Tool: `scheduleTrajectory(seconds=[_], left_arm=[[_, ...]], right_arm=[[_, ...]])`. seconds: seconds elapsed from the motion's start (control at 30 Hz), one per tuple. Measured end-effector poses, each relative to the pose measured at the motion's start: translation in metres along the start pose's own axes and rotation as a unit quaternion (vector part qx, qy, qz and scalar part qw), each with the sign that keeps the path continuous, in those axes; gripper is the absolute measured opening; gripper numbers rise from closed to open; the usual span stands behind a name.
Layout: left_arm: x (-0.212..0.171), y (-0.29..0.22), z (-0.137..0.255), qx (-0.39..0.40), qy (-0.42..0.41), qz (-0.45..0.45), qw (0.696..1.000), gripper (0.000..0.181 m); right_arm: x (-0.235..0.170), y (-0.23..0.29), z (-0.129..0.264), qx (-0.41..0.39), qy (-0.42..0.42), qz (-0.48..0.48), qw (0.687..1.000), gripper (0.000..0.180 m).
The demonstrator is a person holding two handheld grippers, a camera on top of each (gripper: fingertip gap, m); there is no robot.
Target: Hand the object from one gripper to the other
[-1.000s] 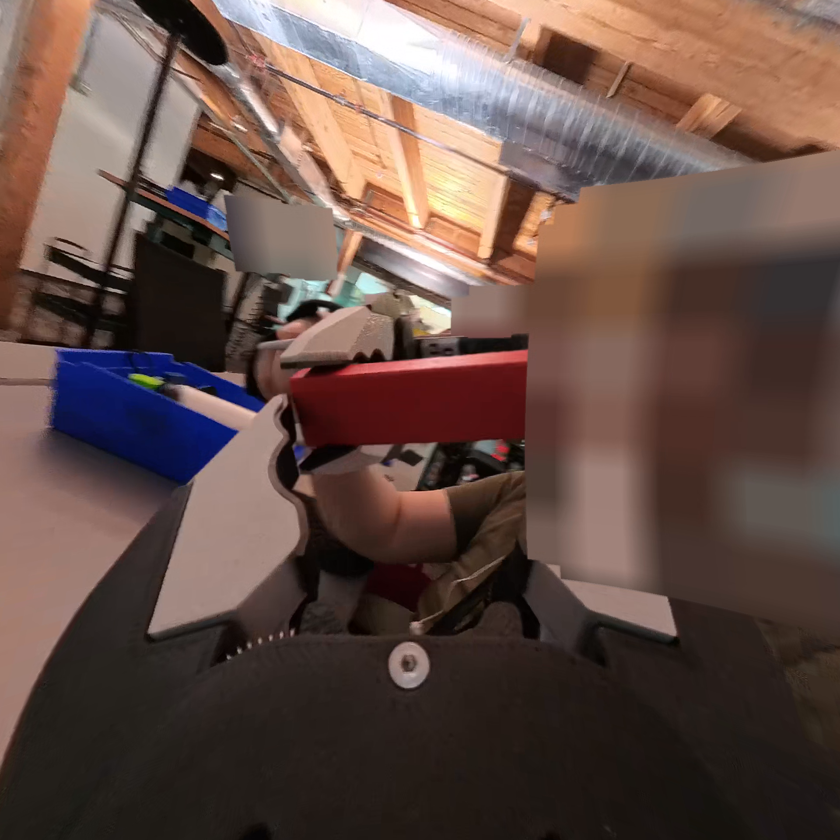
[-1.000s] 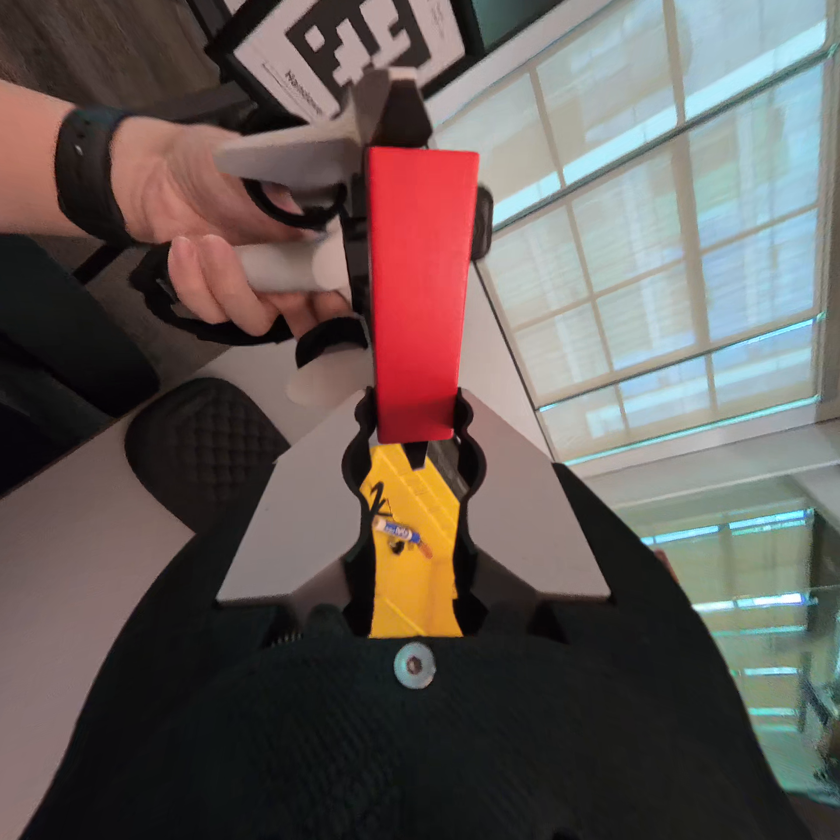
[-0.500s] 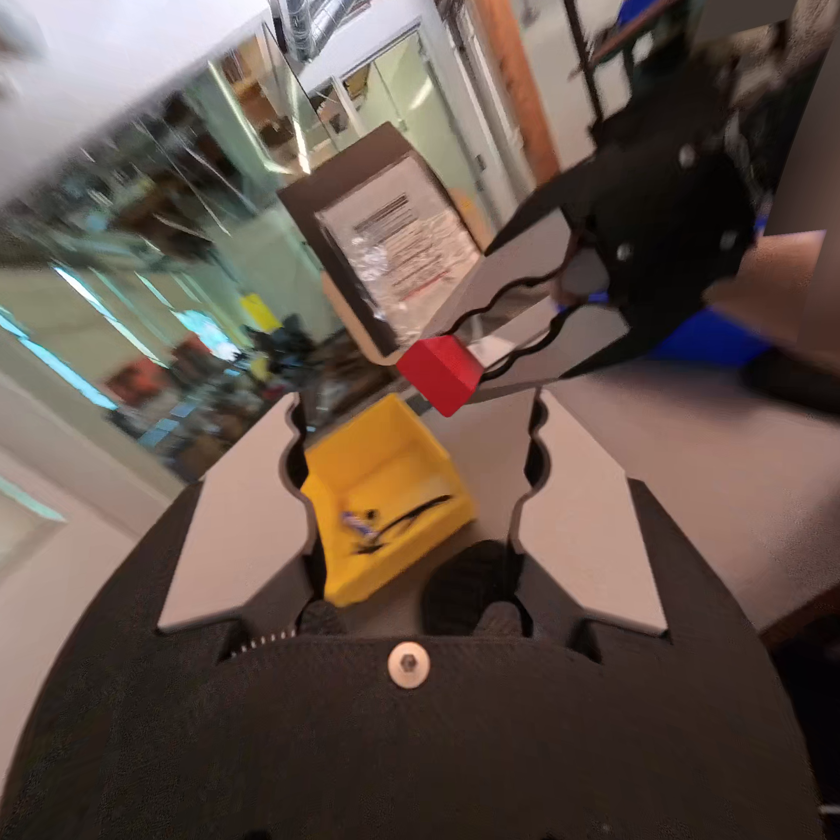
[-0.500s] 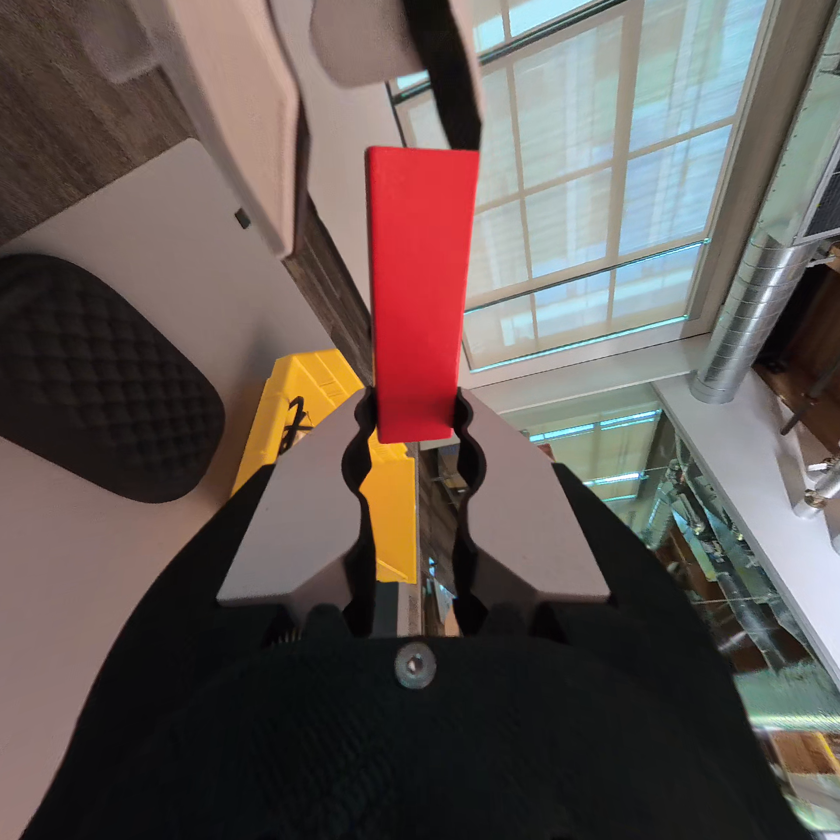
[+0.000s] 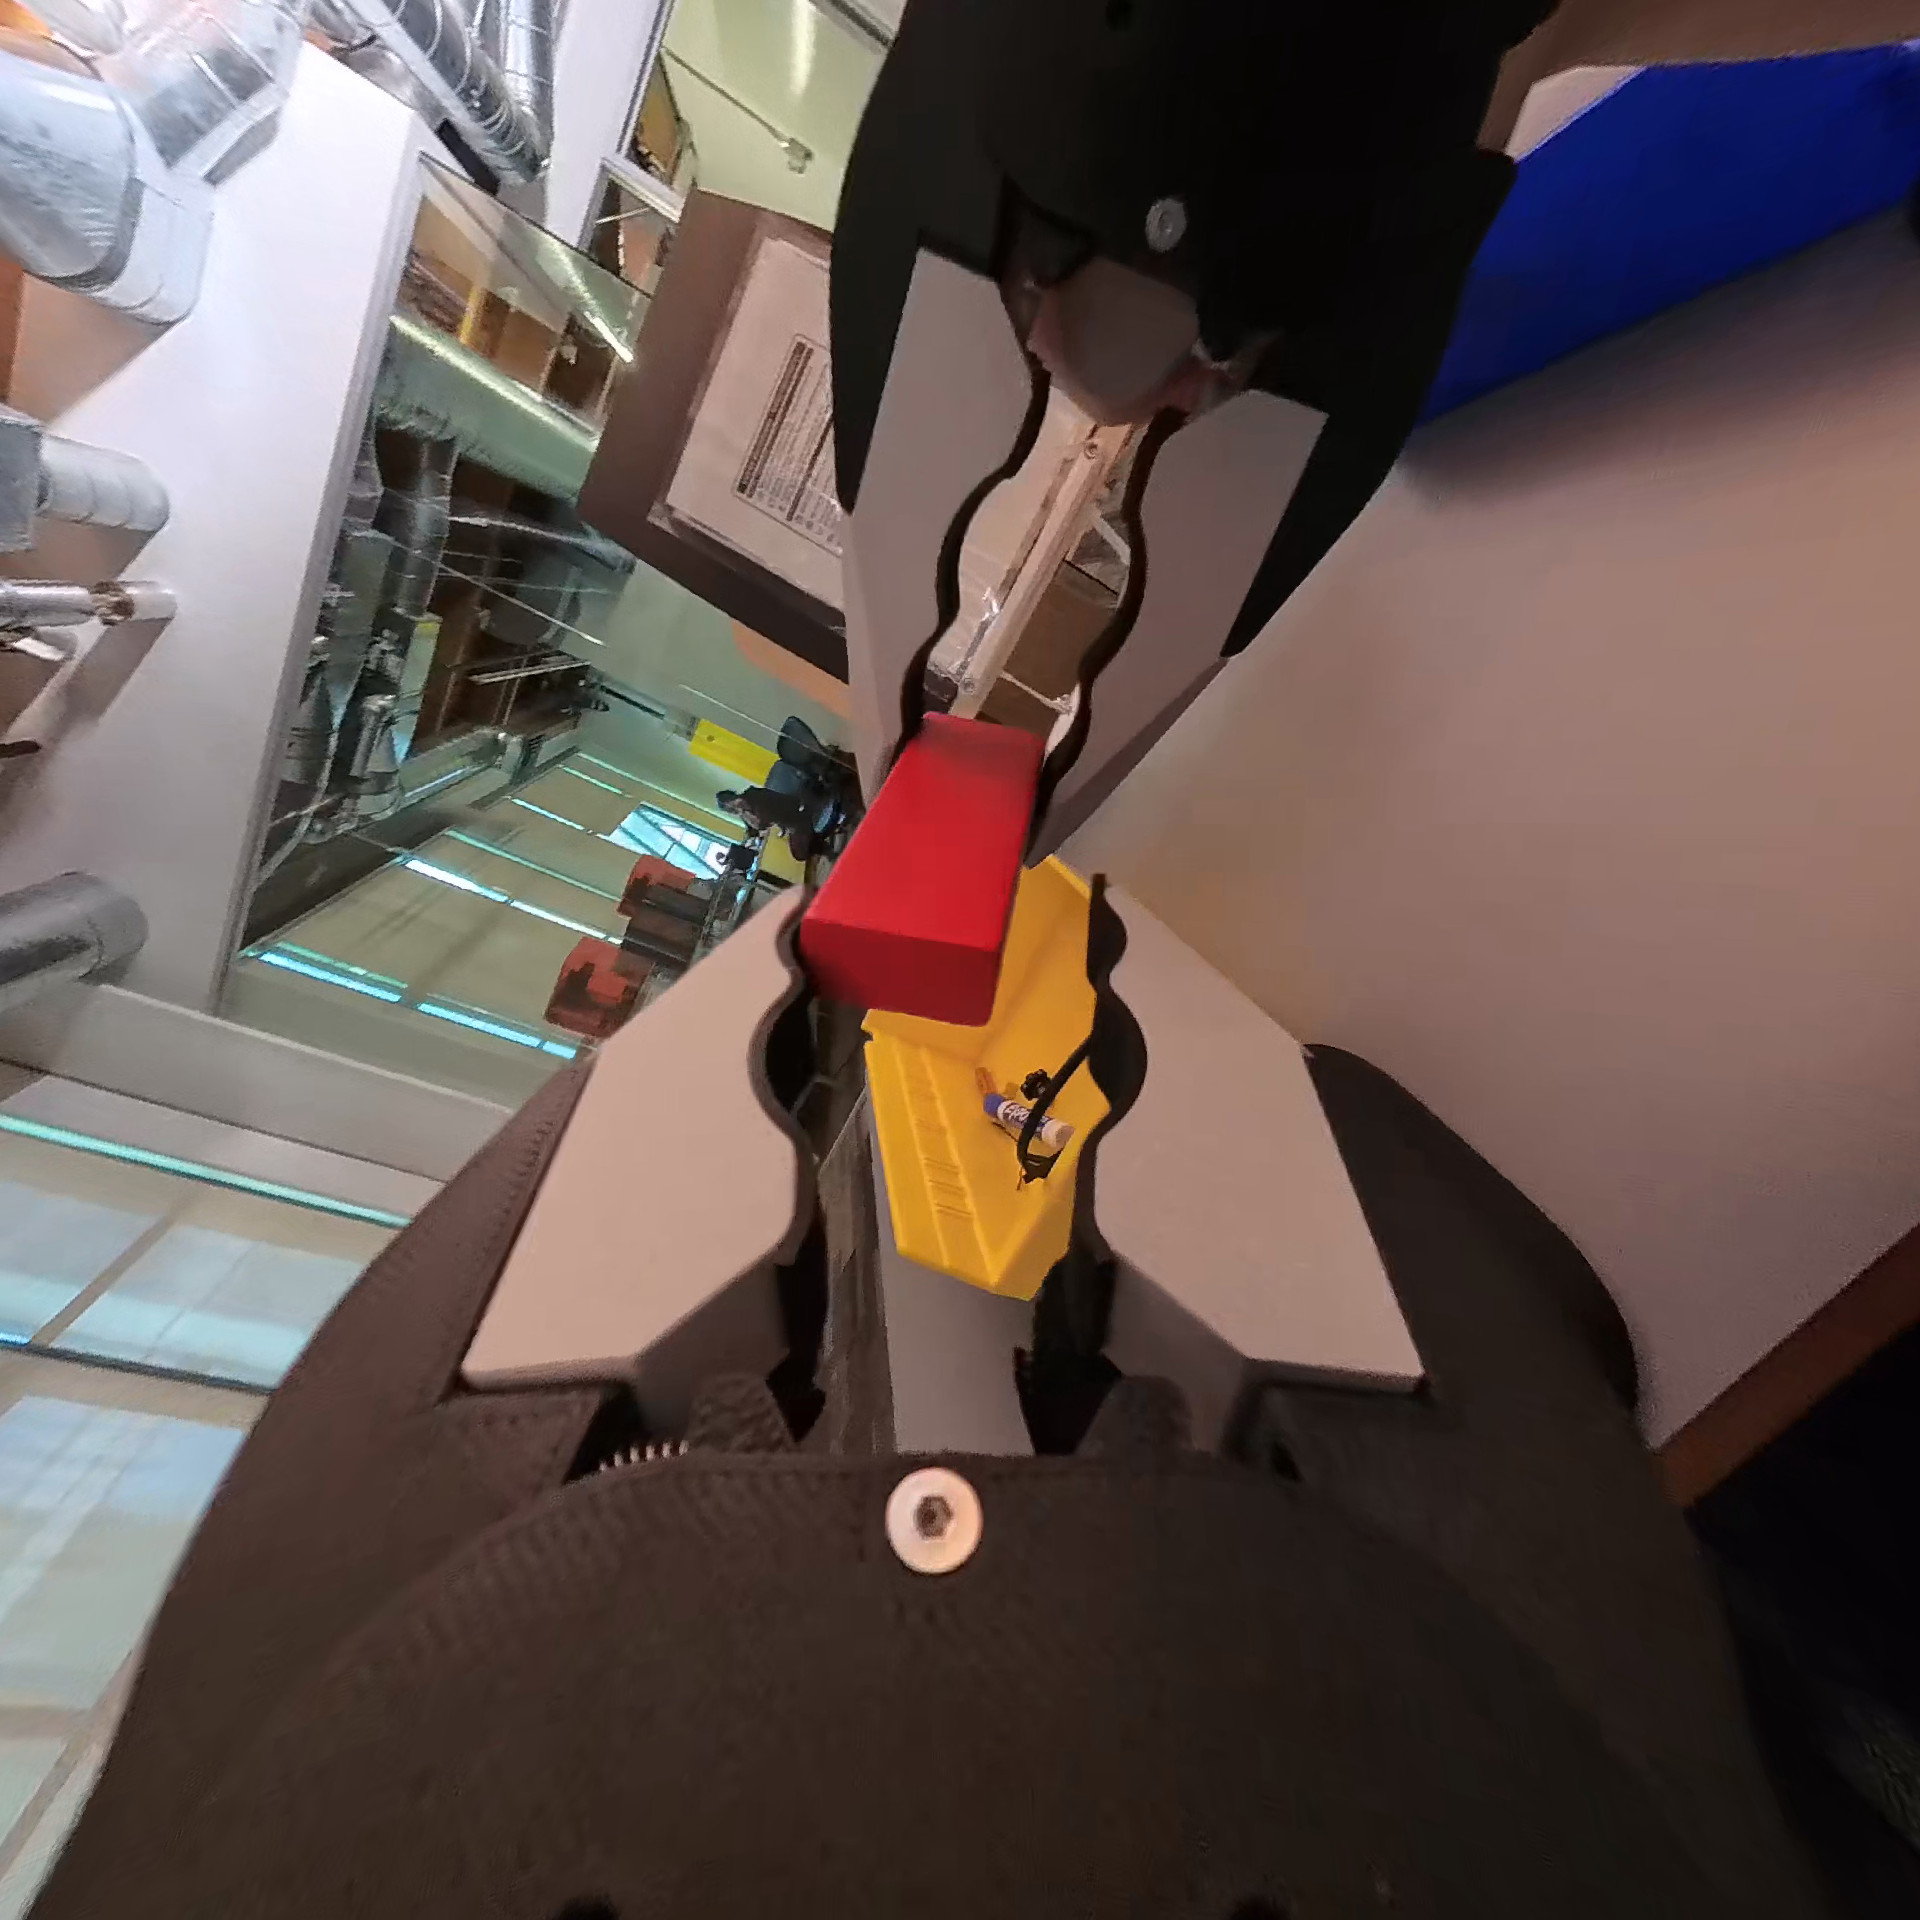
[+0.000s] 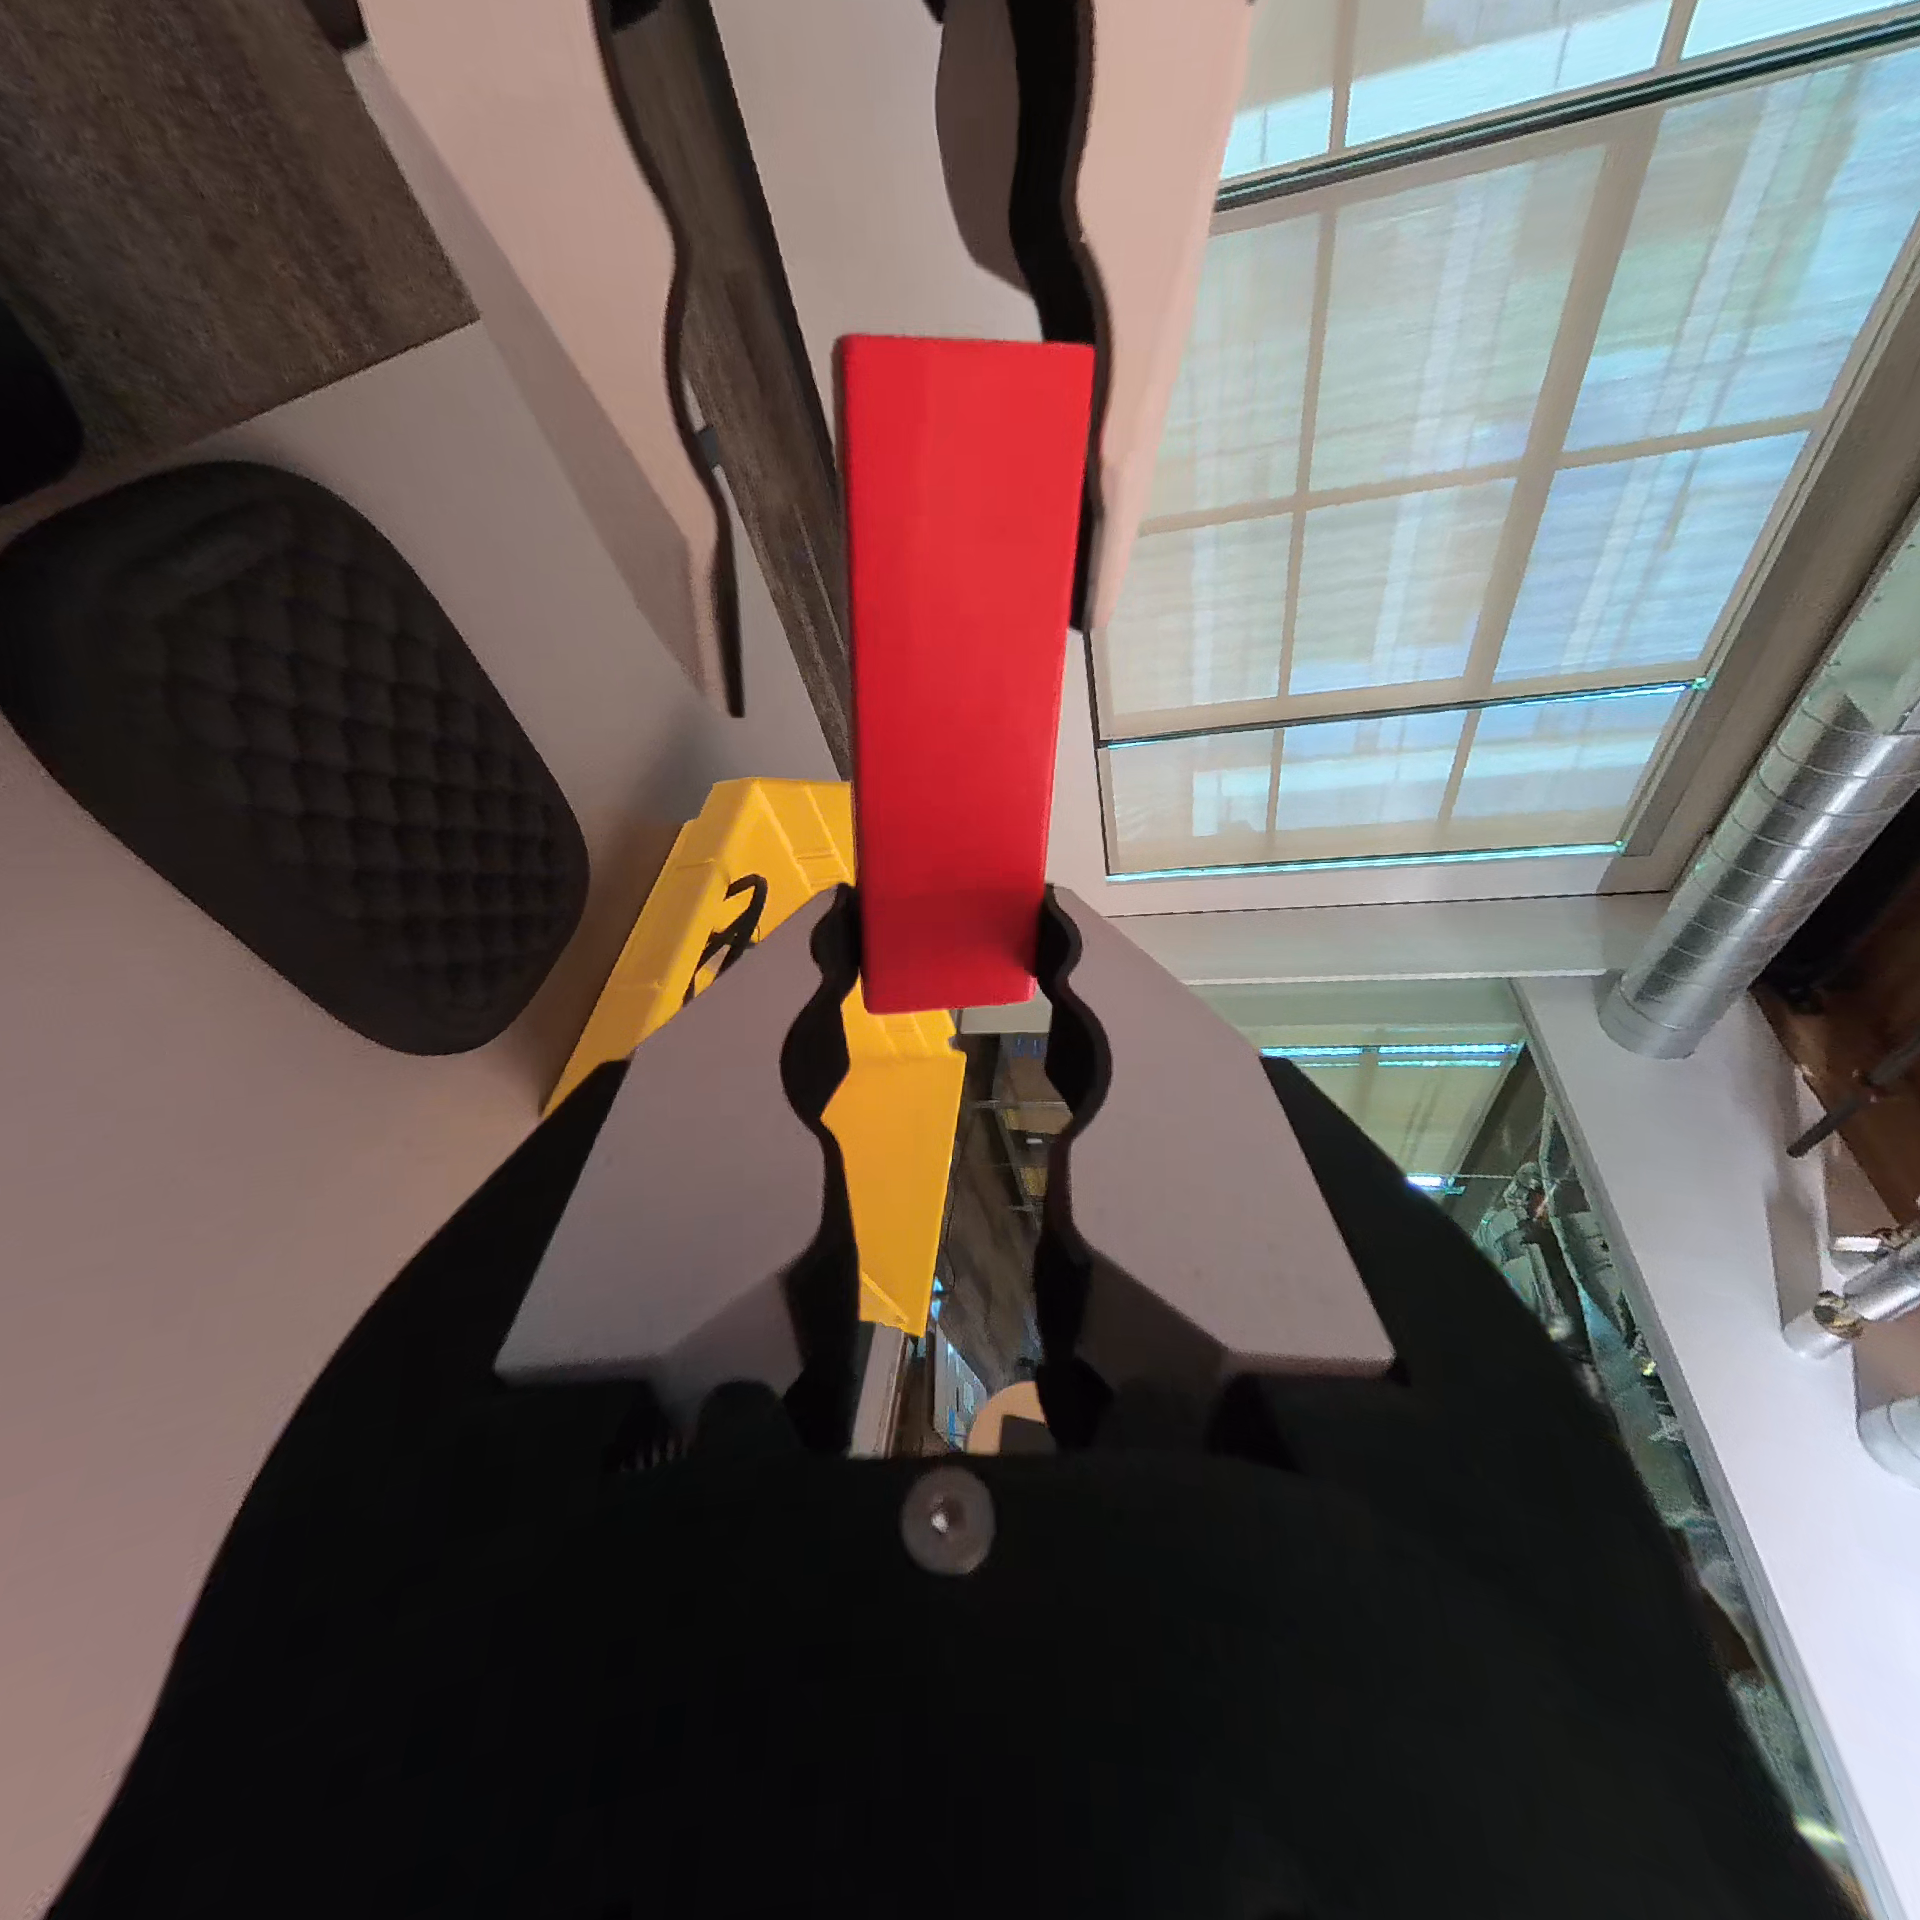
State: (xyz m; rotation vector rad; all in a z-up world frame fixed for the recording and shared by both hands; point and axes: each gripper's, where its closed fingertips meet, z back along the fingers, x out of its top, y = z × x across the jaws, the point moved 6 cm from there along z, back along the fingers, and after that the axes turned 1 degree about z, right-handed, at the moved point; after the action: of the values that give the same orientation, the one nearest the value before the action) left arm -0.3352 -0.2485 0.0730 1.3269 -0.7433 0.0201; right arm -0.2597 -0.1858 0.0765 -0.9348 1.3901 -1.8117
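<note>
A long red block [image 6: 956, 644] is clamped at its near end by my right gripper [image 6: 948, 920], which is shut on it. My left gripper [image 6: 904, 665] comes in from the top of the right wrist view with its jaws open around the block's far end; one finger [image 6: 1132, 416] lies against the block's side. In the left wrist view the red block [image 5: 914, 883] points at me between my open left gripper [image 5: 945, 920], close to its left fingertip. The right gripper [image 5: 977, 758] holds the block's other end from above.
A yellow bin [image 5: 935, 1195] holding a marker and a black cable sits on the white table [image 5: 1455, 831] below the grippers. A blue bin [image 5: 1662, 208] stands farther off. A black quilted pad [image 6: 291, 758] lies on the table. Large windows are behind. About 4 cm separates my left fingertips from my right.
My left gripper has swung round to face the right gripper and moved in, so its open fingers now flank the block's free end. The right gripper has stayed shut on the block.
</note>
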Motion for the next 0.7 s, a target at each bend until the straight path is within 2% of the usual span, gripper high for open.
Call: scheduleTrajectory(seconds=[0.17, 0.37, 0.5, 0.63, 0.7], left_arm=[[-0.006, -0.005, -0.004, -0.019, 0.003, -0.012, 1.000, 0.032], [-0.011, -0.011, -0.008, -0.029, 0.006, -0.016, 0.999, 0.032], [-0.007, -0.002, -0.010, 0.015, 0.003, -0.009, 1.000, 0.032], [-0.002, 0.015, -0.005, 0.078, -0.028, 0.029, 0.996, 0.031], [0.001, 0.026, 0.000, 0.122, -0.050, 0.049, 0.990, 0.031]], right_arm=[[-0.002, 0.008, -0.003, 0.024, 0.000, 0.018, 1.000, 0.033], [-0.006, 0.014, -0.006, 0.040, 0.007, 0.028, 0.999, 0.033], [-0.008, 0.002, -0.007, -0.018, 0.011, 0.019, 1.000, 0.034], [-0.013, -0.020, 0.000, -0.092, 0.003, -0.018, 0.996, 0.049], [-0.017, -0.030, 0.004, -0.118, -0.014, -0.052, 0.992, 0.051]])
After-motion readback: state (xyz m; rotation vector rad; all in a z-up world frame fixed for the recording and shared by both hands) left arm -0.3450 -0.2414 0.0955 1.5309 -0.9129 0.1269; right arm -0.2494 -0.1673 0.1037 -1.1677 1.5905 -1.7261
